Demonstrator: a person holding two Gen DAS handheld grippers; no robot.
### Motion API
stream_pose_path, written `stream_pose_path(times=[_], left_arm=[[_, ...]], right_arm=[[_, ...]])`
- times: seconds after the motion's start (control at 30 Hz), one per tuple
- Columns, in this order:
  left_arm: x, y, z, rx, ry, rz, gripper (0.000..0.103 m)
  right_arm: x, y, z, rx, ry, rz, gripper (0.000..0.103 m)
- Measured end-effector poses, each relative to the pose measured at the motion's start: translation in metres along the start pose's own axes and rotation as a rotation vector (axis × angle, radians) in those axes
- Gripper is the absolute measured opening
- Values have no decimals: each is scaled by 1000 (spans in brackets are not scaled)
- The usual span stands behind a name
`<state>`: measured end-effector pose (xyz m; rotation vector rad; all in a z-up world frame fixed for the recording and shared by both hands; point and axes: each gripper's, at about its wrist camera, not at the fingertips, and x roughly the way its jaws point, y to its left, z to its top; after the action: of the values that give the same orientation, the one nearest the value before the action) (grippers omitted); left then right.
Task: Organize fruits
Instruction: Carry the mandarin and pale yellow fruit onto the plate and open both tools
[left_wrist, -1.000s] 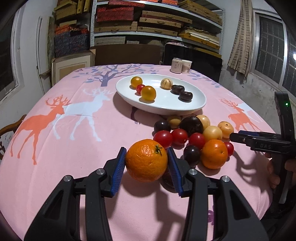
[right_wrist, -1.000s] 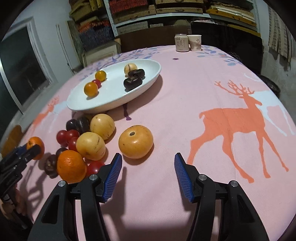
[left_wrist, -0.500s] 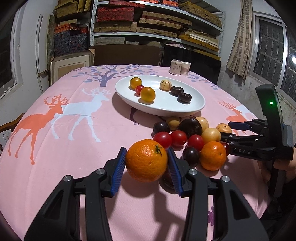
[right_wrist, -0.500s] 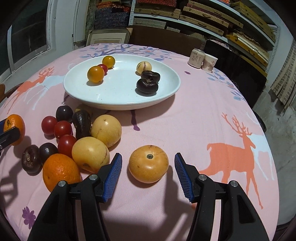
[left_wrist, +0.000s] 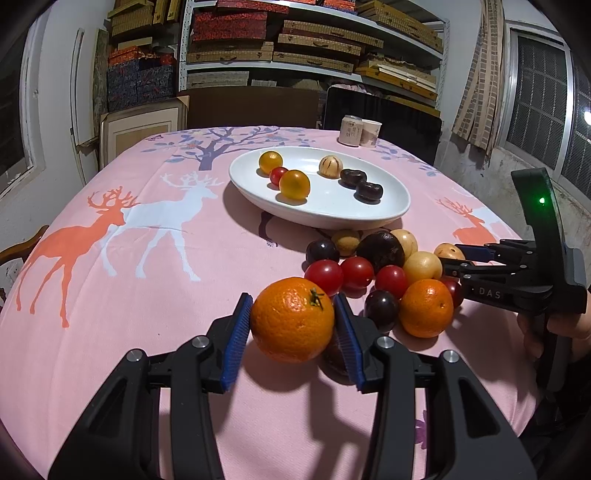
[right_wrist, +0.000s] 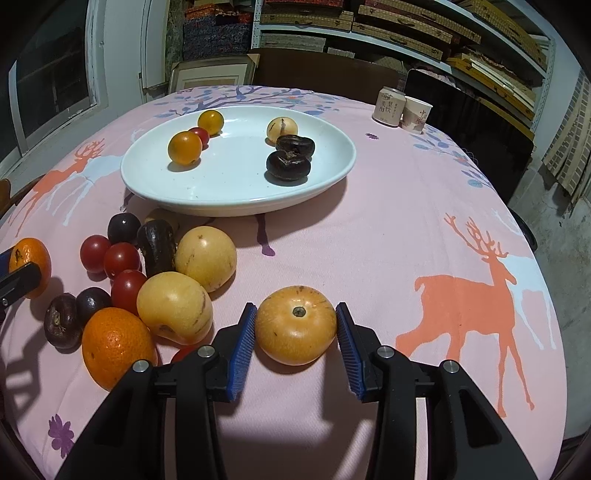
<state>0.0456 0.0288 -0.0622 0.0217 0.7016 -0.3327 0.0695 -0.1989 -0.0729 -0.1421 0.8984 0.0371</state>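
Note:
My left gripper (left_wrist: 291, 328) is shut on an orange (left_wrist: 291, 319) held just above the pink tablecloth, at the near side of a pile of fruit (left_wrist: 373, 269). My right gripper (right_wrist: 295, 332) has its jaws closing on a round yellow-orange fruit (right_wrist: 295, 325) that rests on the cloth, and both blue pads touch its sides. The white oval plate (right_wrist: 221, 206) behind holds several small fruits: yellow-orange, red, beige and dark ones. In the left wrist view the right gripper (left_wrist: 454, 258) reaches in from the right.
Loose fruit lies left of my right gripper: another orange (right_wrist: 114, 347), two yellow fruits (right_wrist: 173, 310), cherry tomatoes (right_wrist: 122, 260) and dark fruits. A can (right_wrist: 388, 105) and a paper cup (right_wrist: 416, 115) stand at the table's far edge. Shelves fill the wall behind.
My right gripper swung over to the yellow-orange fruit and its jaws closed in until the pads met it. The left gripper kept still with the orange.

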Motion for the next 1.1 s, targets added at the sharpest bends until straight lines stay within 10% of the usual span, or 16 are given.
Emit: stream_pose_path(times=[0.8,1.1], left_arm=[[5,1,1,-6,27,1,44],[3,-22,48,81,0,-36,44]], right_arm=[[-34,-22,-21,117,-57,123,43],[-59,-39,17,132,-140,183,43]])
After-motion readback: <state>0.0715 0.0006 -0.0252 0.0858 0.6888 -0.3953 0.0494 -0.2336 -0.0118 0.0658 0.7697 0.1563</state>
